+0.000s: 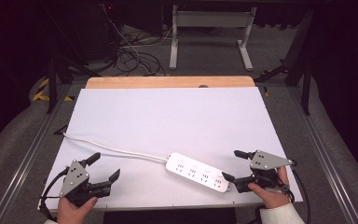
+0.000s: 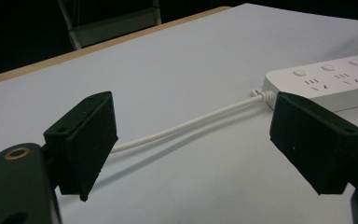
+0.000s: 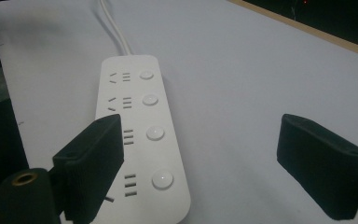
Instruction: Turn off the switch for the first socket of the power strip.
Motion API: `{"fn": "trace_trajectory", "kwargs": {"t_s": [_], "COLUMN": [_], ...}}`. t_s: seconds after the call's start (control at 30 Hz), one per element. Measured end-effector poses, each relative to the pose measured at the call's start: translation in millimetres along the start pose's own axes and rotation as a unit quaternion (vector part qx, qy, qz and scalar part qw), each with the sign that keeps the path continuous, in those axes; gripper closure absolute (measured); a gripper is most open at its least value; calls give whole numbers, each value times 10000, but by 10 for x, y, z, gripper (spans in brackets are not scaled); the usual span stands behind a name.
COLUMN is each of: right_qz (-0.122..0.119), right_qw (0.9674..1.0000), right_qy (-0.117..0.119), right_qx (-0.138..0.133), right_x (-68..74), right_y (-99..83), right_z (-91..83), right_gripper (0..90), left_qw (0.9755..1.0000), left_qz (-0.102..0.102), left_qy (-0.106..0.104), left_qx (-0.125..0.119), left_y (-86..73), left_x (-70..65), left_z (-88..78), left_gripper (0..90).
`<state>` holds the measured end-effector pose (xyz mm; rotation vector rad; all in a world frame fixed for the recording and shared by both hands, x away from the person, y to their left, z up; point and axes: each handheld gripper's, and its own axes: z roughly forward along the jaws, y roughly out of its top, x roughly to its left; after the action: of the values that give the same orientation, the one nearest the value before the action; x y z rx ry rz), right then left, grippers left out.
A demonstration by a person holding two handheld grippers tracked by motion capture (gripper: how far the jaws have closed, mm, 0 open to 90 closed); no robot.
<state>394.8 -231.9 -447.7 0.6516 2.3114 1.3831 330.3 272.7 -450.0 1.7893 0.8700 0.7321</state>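
A lab: framed test table (image 1: 168,82), floor cables (image 1: 130,56).

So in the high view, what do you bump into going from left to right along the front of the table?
Left hand-held gripper → white cable → white power strip → right hand-held gripper, with both grippers open.

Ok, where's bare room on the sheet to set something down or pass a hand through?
The far half of the white sheet, between the wooden edge and the cord, is bare. The near strip between the left gripper and the power strip is also free. It is crowded at near right, where the right gripper sits open at the strip's end.
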Motion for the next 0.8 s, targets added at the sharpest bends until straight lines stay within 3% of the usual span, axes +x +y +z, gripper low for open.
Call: {"fn": "trace_trajectory", "kwargs": {"t_s": [0.67, 0.8], "right_qz": [-140, -136], "right_qw": [9999, 9999], "right_qy": [-45, -19], "right_qx": [-8, -6], "right_x": [26, 35], "right_y": [27, 63], "right_z": [-11, -5], "right_gripper": [176, 188], "left_qw": [9997, 9998], "left_qz": [182, 131], "left_qy": [131, 105], "left_qx": [-23, -46], "left_y": [16, 19], "left_x": [-26, -23], "left_z": [-28, -36], "left_gripper": [150, 151]}}
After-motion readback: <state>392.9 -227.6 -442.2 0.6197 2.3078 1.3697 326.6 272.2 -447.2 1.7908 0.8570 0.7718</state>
